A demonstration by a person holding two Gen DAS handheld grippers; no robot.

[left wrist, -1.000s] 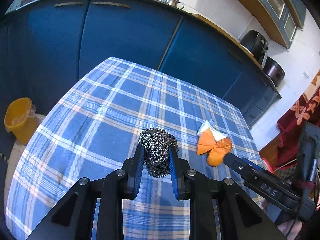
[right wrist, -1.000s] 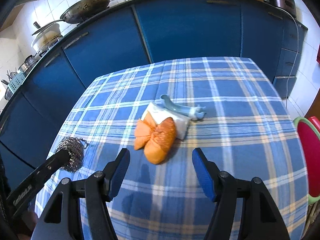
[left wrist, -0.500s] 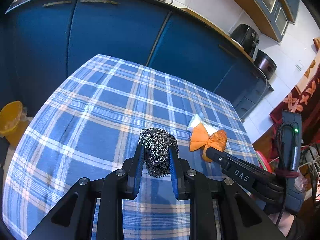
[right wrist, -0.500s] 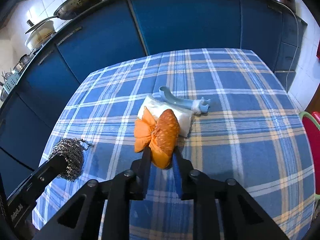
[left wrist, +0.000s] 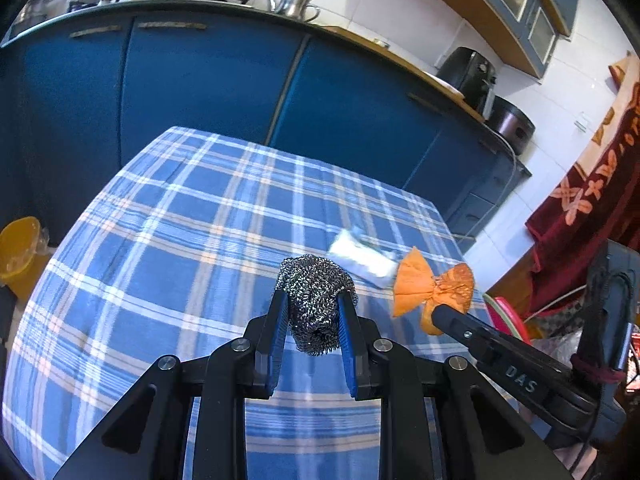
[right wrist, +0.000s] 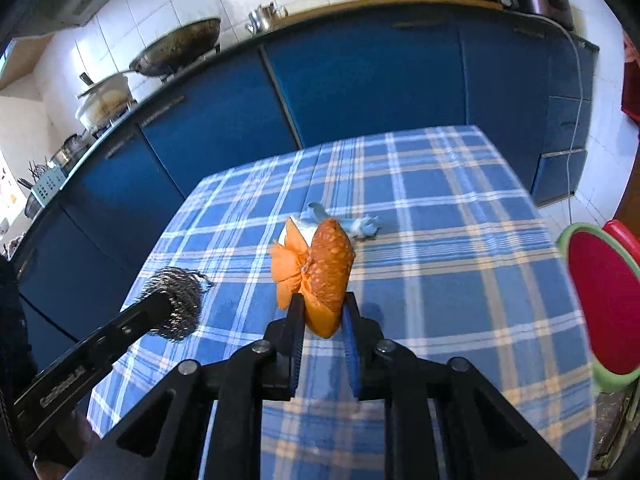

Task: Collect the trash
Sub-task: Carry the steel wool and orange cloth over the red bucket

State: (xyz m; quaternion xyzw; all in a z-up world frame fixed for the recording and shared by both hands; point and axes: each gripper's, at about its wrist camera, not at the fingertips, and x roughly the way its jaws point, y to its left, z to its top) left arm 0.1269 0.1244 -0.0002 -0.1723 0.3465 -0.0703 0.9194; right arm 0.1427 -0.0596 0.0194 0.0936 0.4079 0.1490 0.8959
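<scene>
A kitchen lined with blue cabinets (left wrist: 208,80) frames a counter (left wrist: 160,240) draped in blue-and-white plaid cloth, a wok (right wrist: 176,50) and a metal kettle (left wrist: 296,4) on the worktop behind. On the floor past the counter's left edge sits a yellow bin (left wrist: 18,248), judged the likely destination for the trash. The left gripper (left wrist: 314,320) is clenched on a steel-wool scouring pad (left wrist: 314,292), lifted clear of the cloth. The right gripper (right wrist: 322,316) has its fingers clamped on the lower end of an orange crumpled wrapper (right wrist: 320,268), whose long axis runs up and away from the fingertips; it too appears raised off the cloth. Left lying on the counter, just beyond the wrapper, are a white packet (left wrist: 360,258) and a pale blue plastic piece (right wrist: 360,226), blurred in both views. With both hands loaded, the bin lies to the left, so the left gripper is the nearer one; the right must cross the counter's width to reach it.
</scene>
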